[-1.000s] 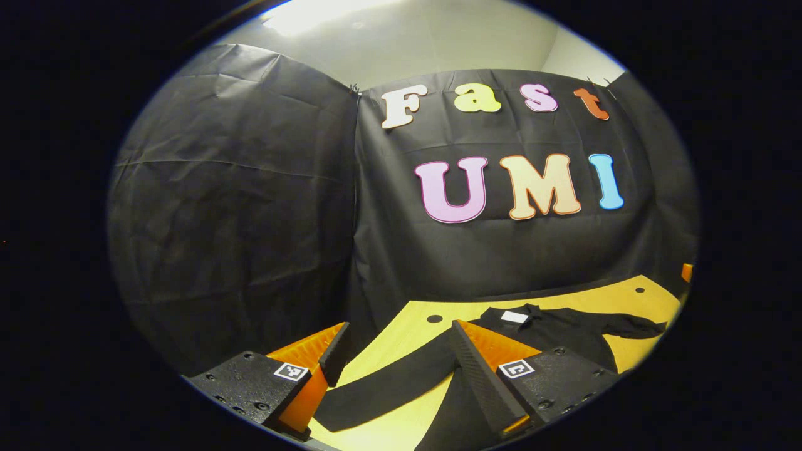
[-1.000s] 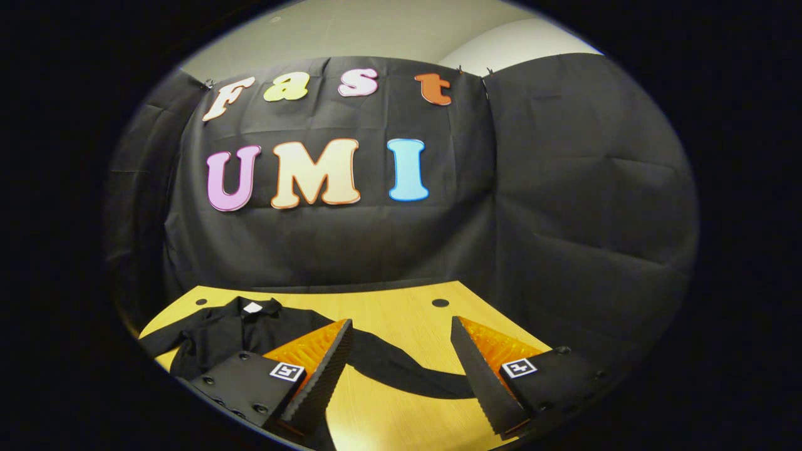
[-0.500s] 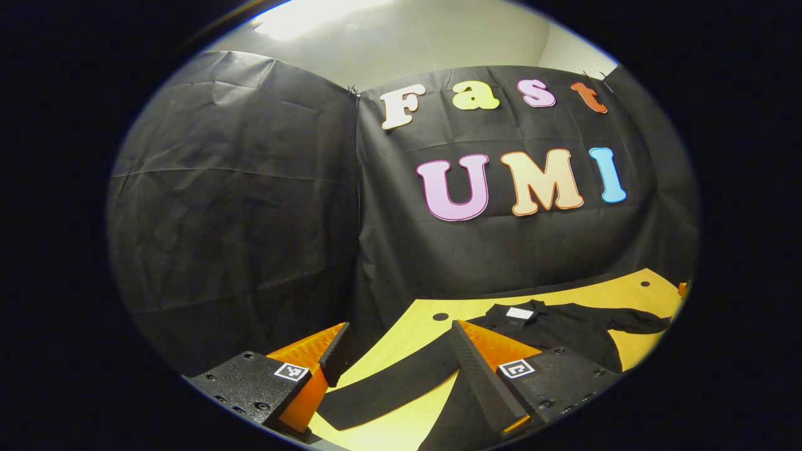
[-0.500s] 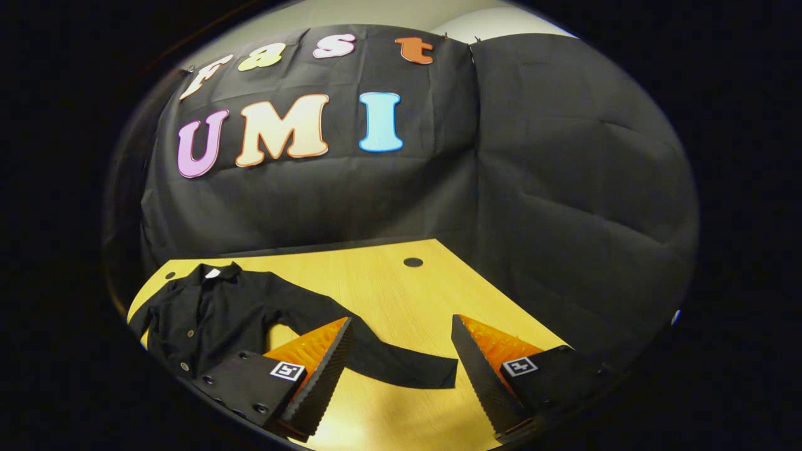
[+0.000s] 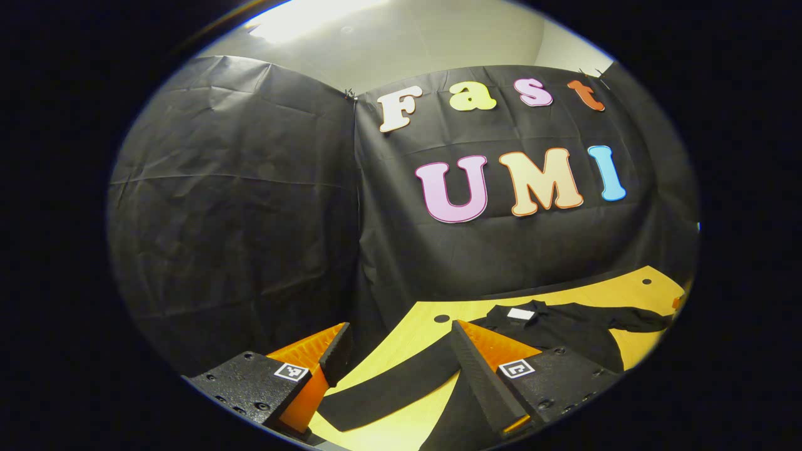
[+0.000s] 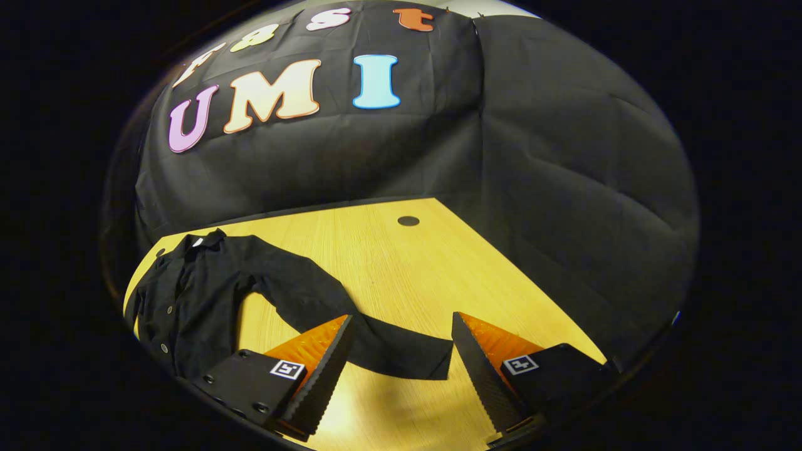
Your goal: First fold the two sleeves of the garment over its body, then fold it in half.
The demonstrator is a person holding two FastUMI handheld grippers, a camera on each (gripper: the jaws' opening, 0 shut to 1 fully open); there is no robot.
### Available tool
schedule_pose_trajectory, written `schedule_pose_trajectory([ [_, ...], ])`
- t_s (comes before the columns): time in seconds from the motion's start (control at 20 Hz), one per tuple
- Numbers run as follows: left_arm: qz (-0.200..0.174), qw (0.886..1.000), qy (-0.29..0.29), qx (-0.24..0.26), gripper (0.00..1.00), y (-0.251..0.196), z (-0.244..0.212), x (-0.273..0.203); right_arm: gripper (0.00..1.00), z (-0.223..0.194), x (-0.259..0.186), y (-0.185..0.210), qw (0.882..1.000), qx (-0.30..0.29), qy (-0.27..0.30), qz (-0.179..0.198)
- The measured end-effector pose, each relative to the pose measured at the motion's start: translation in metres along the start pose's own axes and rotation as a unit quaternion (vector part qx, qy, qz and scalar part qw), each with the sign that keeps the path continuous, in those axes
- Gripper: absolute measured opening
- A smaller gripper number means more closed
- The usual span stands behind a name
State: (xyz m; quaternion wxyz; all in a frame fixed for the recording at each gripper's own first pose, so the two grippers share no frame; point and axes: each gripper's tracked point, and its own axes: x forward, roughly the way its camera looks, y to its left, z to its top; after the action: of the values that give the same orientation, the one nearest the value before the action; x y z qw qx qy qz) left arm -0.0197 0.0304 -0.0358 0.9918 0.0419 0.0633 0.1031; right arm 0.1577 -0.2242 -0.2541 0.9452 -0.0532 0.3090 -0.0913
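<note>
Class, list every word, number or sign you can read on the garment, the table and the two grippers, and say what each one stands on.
No text here can be quoted.
White tag at the collar of the garment: too small to read.
Square markers on the left gripper and the right gripper: black-and-white patterns, not words.
Table: no writing visible.

A staged recording booth inside a plain room: black cloth (image 5: 238, 207) hangs as walls around a light wooden counter (image 6: 401, 263), with a bare pale ceiling (image 5: 401, 37) showing above.
</note>
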Motion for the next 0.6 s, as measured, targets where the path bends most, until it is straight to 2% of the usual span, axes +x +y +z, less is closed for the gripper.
schedule_pose_trajectory([
  [0.05, 0.002, 1.000, 0.002, 0.000, 0.97, 0.000, -0.001, 0.000, 0.99, -0.005, 0.005, 0.000, 1.000, 0.002, 0.009, 0.004],
  [0.1, 0.003, 1.000, 0.003, 0.001, 0.97, 0.000, -0.002, -0.001, 0.96, -0.010, 0.010, 0.000, 1.000, 0.002, 0.018, 0.005],
  [0.15, 0.004, 1.000, 0.005, 0.002, 0.97, 0.001, -0.003, -0.001, 0.99, -0.014, 0.016, -0.001, 1.000, 0.000, 0.029, 0.006],
  [0.3, 0.007, 1.000, 0.008, 0.004, 0.97, 0.001, -0.005, -0.001, 0.99, -0.032, 0.028, -0.006, 0.998, 0.005, 0.064, 0.006],
  [0.4, 0.010, 1.000, 0.009, 0.005, 0.94, 0.003, -0.005, -0.002, 0.96, -0.042, 0.034, -0.009, 0.997, 0.014, 0.081, 0.005],
  [0.45, 0.012, 1.000, 0.009, 0.005, 0.94, 0.003, -0.005, -0.002, 0.99, -0.046, 0.037, -0.009, 0.996, 0.017, 0.088, 0.005],
  [0.5, 0.014, 1.000, 0.009, 0.005, 0.97, 0.004, -0.005, -0.002, 0.99, -0.048, 0.041, -0.010, 0.995, 0.018, 0.095, 0.004],
  [0.6, 0.017, 1.000, 0.011, 0.005, 0.97, 0.005, -0.006, -0.002, 0.99, -0.053, 0.046, -0.009, 0.994, 0.023, 0.106, 0.004],
])
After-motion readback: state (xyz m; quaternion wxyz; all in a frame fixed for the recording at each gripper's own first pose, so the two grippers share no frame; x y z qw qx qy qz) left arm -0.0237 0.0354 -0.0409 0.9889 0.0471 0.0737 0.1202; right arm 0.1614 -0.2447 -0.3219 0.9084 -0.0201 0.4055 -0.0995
